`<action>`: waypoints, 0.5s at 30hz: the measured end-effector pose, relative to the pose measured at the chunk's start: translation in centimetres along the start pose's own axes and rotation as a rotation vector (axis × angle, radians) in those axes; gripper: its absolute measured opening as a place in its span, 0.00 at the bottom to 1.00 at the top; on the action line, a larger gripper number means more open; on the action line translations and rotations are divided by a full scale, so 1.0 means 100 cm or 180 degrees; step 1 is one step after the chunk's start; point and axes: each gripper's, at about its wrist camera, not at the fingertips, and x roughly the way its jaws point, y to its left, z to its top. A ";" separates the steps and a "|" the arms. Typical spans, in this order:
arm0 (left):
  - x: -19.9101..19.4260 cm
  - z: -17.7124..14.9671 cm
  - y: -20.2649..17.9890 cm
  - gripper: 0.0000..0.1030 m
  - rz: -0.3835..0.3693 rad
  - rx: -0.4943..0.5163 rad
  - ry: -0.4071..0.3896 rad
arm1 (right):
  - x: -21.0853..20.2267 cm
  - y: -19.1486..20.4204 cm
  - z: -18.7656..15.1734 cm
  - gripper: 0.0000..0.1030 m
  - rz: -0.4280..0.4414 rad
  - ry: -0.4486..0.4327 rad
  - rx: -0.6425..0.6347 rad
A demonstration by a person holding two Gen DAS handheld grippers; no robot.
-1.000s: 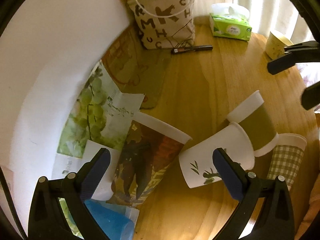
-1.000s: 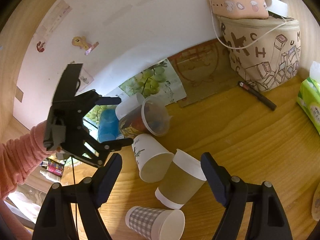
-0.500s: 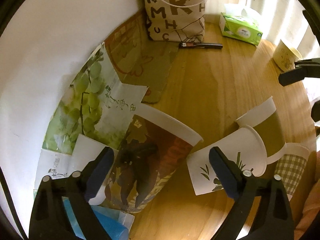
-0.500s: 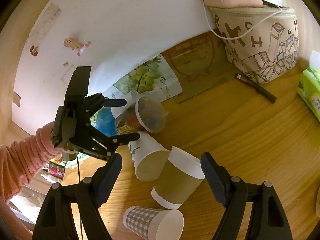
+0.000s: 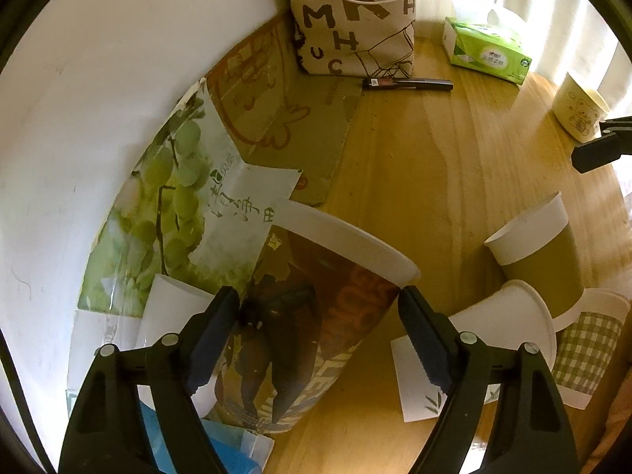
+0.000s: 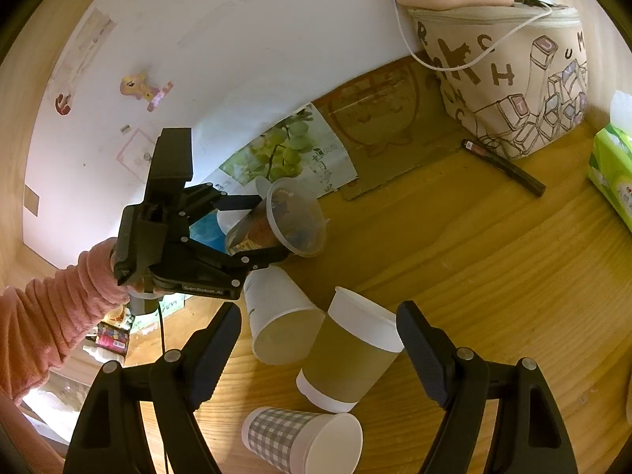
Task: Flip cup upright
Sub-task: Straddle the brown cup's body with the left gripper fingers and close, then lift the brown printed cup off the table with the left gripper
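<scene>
A tall printed plastic cup (image 5: 312, 316) lies on its side on the wooden table (image 5: 426, 181), mouth toward the table's middle. My left gripper (image 5: 320, 316) is open with its fingers on either side of the cup's body, close to it. The right wrist view shows the same cup (image 6: 276, 225) between the left gripper's (image 6: 256, 229) fingers. My right gripper (image 6: 318, 335) is open and empty, above a brown-sleeved cup (image 6: 351, 359), a white leaf-print cup (image 6: 276, 316) and a checked cup (image 6: 304, 438), all lying on their sides.
A lettered canvas bag (image 5: 355, 19), a black pen (image 5: 407, 85), a green tissue box (image 5: 486, 53) and a cream cup (image 5: 578, 108) stand at the back. Paper bags (image 5: 189, 197) lean on the white wall. A blue cup (image 5: 225, 454) lies behind the printed cup.
My left gripper has moved forward and left, from over the white leaf cup to around the printed cup. The right gripper has shifted only slightly.
</scene>
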 end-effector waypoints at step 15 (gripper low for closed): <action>0.000 0.009 -0.007 0.69 0.0307 -0.0075 0.0191 | -0.004 0.006 -0.002 0.79 0.0160 -0.0026 0.0012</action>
